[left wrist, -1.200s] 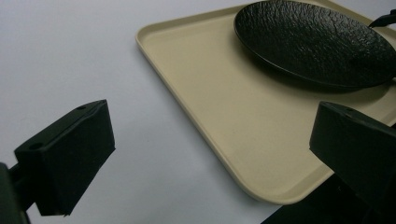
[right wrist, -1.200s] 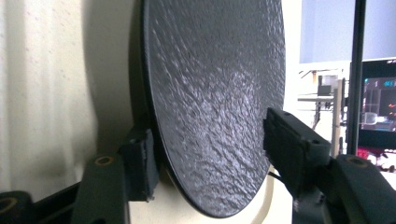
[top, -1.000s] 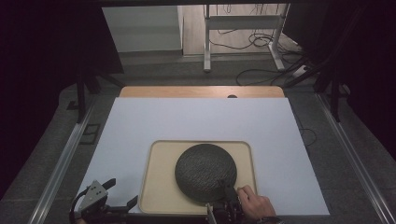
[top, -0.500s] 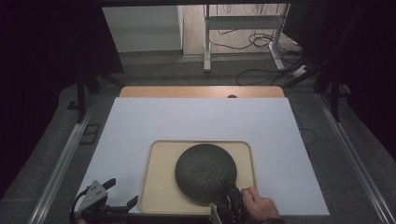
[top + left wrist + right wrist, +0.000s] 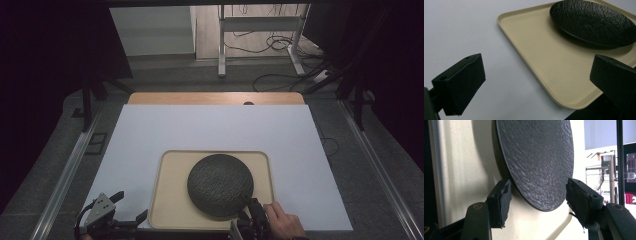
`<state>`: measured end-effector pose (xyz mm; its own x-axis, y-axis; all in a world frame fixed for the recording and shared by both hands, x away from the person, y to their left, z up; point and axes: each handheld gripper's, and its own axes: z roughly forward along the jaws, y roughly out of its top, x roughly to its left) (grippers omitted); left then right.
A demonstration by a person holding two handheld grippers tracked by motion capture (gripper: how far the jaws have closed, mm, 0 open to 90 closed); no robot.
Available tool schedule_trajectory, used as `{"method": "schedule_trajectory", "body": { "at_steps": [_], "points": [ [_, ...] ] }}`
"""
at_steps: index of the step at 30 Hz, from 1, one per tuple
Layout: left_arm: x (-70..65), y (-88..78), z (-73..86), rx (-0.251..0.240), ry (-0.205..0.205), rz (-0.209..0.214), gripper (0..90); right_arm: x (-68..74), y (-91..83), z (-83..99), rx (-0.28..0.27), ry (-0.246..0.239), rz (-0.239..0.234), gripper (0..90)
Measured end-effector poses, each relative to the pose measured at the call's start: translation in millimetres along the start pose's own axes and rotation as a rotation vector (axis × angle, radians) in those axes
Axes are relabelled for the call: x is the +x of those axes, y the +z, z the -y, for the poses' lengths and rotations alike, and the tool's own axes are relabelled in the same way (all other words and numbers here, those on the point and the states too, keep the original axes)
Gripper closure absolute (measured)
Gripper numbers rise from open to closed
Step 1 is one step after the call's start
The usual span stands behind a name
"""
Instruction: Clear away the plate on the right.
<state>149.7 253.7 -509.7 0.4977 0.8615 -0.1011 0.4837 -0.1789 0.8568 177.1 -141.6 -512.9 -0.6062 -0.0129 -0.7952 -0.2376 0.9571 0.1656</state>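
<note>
So the right claw at the bottom of the frame sits spread open around the near edge of the black plate on the beige tray, probably lining up a grab, while the left claw idles wide open at lower left over the counter.

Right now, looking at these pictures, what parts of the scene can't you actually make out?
- Underside of the black plate: hidden in all views by the plate itself on the beige tray.
- Near tray edge, high view: covered by the right tool and hand.
- Left tool: its body is cut off by the bottom edge in the high view.
- Room behind the table: too dark on both sides.
- Whether the right tool touches the plate: unclear.
</note>
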Motion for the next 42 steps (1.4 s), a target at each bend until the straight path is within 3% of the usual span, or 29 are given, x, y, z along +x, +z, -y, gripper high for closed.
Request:
{"method": "schedule_trajectory", "body": {
  "at_steps": [15,31,42],
  "points": [
    [0.1,0.2,-0.1,0.003,0.002,0.0,0.0,-8.8,-8.3,12.5,-0.013,0.091,-0.001,37.5],
    [-0.2,1.2,0.0,0.015,0.006,0.001,0.0,-21.8,-8.4,27.2,-0.03,0.282,-0.013,35.7],
    [-0.3,1.3,0.0,0.016,0.007,0.001,0.0,-24.6,-7.8,35.5,-0.051,0.347,-0.002,30.5]
  ]
}}
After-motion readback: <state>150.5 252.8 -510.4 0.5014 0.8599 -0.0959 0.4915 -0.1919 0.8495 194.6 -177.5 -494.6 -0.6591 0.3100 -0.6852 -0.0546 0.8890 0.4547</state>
